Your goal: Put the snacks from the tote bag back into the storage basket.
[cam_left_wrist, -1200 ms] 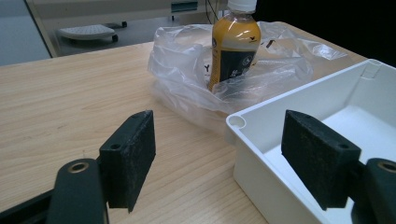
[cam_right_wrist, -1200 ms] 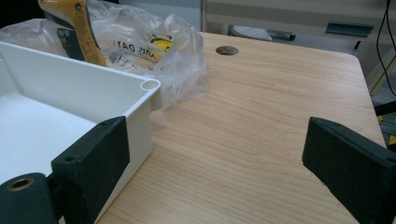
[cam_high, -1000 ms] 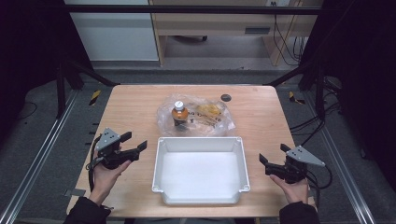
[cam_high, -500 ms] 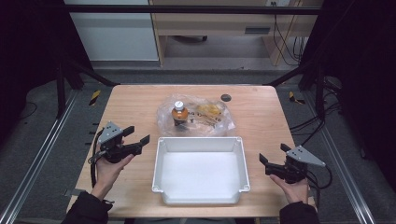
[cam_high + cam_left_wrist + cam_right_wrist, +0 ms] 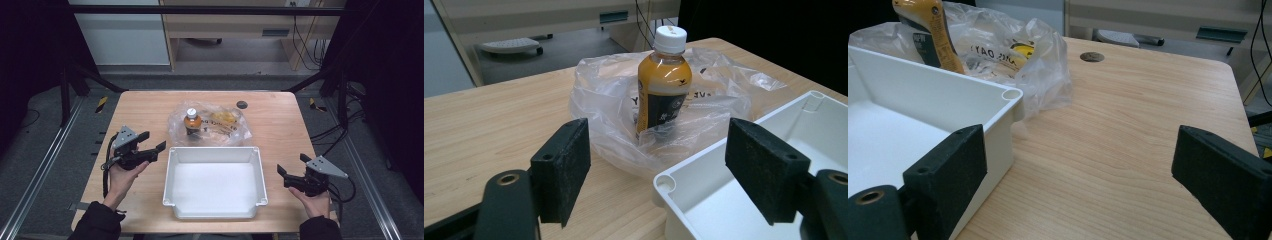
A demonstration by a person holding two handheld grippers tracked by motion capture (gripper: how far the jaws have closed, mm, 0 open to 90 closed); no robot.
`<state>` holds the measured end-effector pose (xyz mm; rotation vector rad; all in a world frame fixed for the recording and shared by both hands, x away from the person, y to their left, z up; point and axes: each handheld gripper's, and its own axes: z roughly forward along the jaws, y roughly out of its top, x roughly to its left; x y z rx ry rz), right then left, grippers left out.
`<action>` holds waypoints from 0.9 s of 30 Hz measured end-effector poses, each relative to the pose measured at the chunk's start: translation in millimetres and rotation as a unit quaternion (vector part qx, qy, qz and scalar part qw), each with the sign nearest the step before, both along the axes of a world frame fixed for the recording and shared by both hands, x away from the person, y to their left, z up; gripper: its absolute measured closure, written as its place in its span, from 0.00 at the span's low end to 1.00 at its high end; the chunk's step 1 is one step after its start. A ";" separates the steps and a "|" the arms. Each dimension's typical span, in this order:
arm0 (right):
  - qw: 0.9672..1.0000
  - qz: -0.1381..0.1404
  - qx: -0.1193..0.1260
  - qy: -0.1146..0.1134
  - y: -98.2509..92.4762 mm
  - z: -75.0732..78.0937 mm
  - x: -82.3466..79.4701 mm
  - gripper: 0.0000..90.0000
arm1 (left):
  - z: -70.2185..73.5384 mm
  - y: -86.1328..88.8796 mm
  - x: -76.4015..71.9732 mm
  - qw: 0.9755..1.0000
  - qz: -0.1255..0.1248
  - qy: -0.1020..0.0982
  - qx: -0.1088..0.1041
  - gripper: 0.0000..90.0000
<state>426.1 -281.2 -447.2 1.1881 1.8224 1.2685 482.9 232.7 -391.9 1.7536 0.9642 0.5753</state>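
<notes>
An orange drink bottle (image 5: 192, 121) with a white cap stands upright on a crumpled clear plastic bag (image 5: 222, 126) at the table's middle back. A white tray (image 5: 215, 151) sits empty just in front of the bag. My left gripper (image 5: 152, 141) is open beside the tray's far left corner, nothing between its jaws. In the left gripper view the bottle (image 5: 664, 85) and bag (image 5: 729, 95) lie ahead of the gripper (image 5: 658, 150), past the tray (image 5: 696, 167) corner. My right gripper (image 5: 292, 165) stands open to the right of the tray. In its own view the right gripper (image 5: 1080, 145) frames bare wood beside the tray wall (image 5: 923, 95).
A dark round hole (image 5: 242, 104) sits in the tabletop behind the bag, also seen as a hole (image 5: 1092, 56) in the right gripper view. Bare wood lies left of the bag and along the right side. Black frame posts and cables stand off both table sides.
My left gripper has moved away from the person and a little right, toward the tray's far left corner and the bottle. The right gripper has stayed put.
</notes>
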 end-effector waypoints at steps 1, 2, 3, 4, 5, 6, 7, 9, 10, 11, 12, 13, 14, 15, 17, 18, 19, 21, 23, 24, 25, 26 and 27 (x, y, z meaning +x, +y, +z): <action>1.000 0.000 0.000 0.000 0.1 0.1 0.0 0.09 | 0.1 -0.5 0.8 1.000 0.000 0.000 0.001 0.28; 1.000 0.000 0.000 0.000 0.1 0.2 0.1 0.09 | 0.1 -1.1 1.5 1.000 0.000 0.000 0.000 0.28; 1.000 0.000 0.000 0.000 0.2 0.2 0.1 0.09 | 0.0 -1.6 2.0 1.000 0.000 0.001 0.000 0.28; 1.000 0.000 0.000 0.000 0.3 0.2 0.1 0.09 | -0.2 -2.2 2.7 1.000 0.000 0.001 0.001 0.28; 1.000 0.001 0.001 0.000 0.5 0.2 0.2 0.09 | -0.3 -2.8 3.3 1.000 0.001 0.001 0.002 0.29; 1.000 0.001 0.001 0.000 0.5 0.2 0.2 0.09 | -0.5 -3.5 4.2 1.000 0.001 0.001 0.002 0.29; 1.000 0.001 0.000 0.001 0.7 0.3 0.1 0.09 | -0.5 -4.2 4.9 1.000 0.001 0.001 0.001 0.28; 1.000 0.001 0.000 0.001 0.8 0.2 0.2 0.09 | -0.1 -5.3 6.4 1.000 0.002 0.000 0.002 0.28; 1.000 0.001 -0.001 0.001 1.0 0.2 0.3 0.09 | 0.6 -6.6 8.0 1.000 0.002 0.000 0.000 0.29; 1.000 0.001 -0.001 0.002 1.0 0.2 0.4 0.09 | 1.0 -7.4 8.8 1.000 0.002 0.000 -0.001 0.28; 1.000 0.002 0.000 0.002 1.1 0.2 0.5 0.09 | 1.0 -7.4 8.8 1.000 0.002 0.000 -0.001 0.29; 1.000 0.002 0.000 0.002 1.1 0.2 0.5 0.09 | 1.3 -8.4 9.6 1.000 0.001 -0.001 -0.001 0.29; 1.000 0.002 0.000 0.002 1.1 0.2 0.6 0.09 | 1.5 -9.1 10.2 1.000 0.001 -0.001 0.000 0.28; 1.000 0.002 0.000 0.002 1.1 0.2 0.6 0.09 | 1.6 -10.8 11.1 1.000 0.000 -0.002 0.001 0.28; 1.000 0.003 -0.001 0.002 1.3 0.2 0.7 0.09 | 1.7 -13.4 12.4 1.000 -0.001 -0.001 0.001 0.28; 1.000 0.003 0.000 0.003 1.5 0.3 0.8 0.09 | 1.8 -15.6 13.6 1.000 -0.003 -0.001 0.004 0.29; 1.000 0.003 0.000 0.003 1.6 0.3 0.8 0.09 | 1.8 -17.3 14.4 1.000 -0.003 -0.002 0.003 0.28; 1.000 0.003 0.001 0.002 1.6 0.3 0.9 0.09 | 2.0 -18.5 15.0 1.000 -0.004 -0.001 0.003 0.29; 1.000 0.003 0.001 0.002 1.7 0.4 1.0 0.09 | 2.3 -20.7 16.3 1.000 -0.005 -0.002 0.003 0.29; 1.000 0.003 0.002 0.003 1.8 0.3 1.1 0.09 | 2.7 -22.3 17.1 1.000 -0.006 -0.001 0.002 0.28; 1.000 0.003 0.002 0.003 1.8 0.2 1.2 0.09 | 3.5 -24.5 18.2 1.000 -0.007 -0.003 0.001 0.28; 1.000 0.004 0.002 0.003 2.0 0.2 1.3 0.09 | 3.5 -24.5 18.2 1.000 -0.007 -0.003 0.001 0.29; 1.000 0.004 0.002 0.003 2.0 0.1 1.3 0.09 | 3.8 -25.5 18.8 1.000 -0.009 -0.004 0.000 0.29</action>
